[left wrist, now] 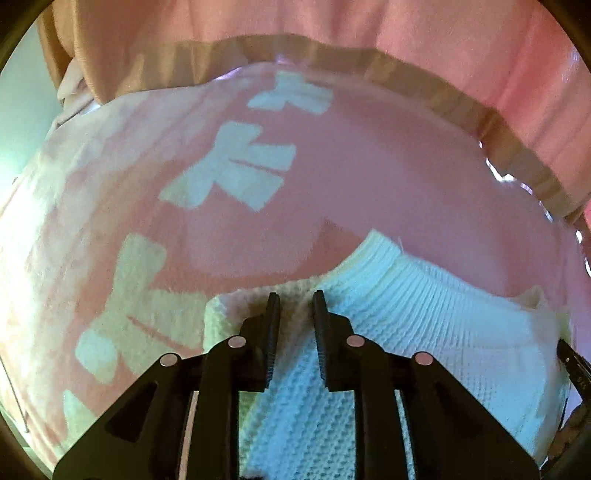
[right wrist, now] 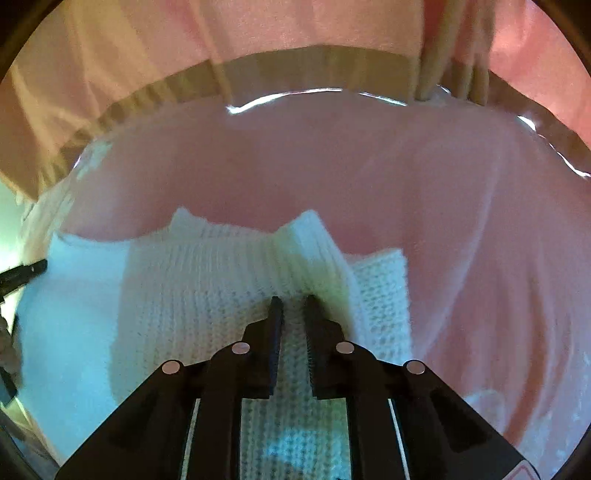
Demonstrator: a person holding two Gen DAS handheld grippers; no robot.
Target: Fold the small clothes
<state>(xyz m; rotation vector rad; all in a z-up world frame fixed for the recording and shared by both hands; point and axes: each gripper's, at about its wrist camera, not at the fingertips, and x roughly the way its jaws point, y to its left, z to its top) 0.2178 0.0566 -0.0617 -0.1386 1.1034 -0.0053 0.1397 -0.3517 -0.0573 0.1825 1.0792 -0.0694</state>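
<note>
A small white knitted sweater (left wrist: 424, 332) with a ribbed collar lies on a pink blanket (left wrist: 369, 166). My left gripper (left wrist: 295, 301) is shut on the sweater's left shoulder edge, with knit fabric pinched between the jaws. My right gripper (right wrist: 293, 301) is shut on the sweater (right wrist: 192, 295) near the right shoulder, beside the ribbed collar (right wrist: 314, 236). Each gripper holds a fold of the knit. The tip of the other gripper shows at the edge of each view.
The pink blanket has white block letters (left wrist: 236, 166) on its left part. A brown band (left wrist: 406, 62) runs along the blanket's far edge under pink curtain-like fabric (right wrist: 295, 26). A shiny clear cover glints at the far edge (right wrist: 295, 96).
</note>
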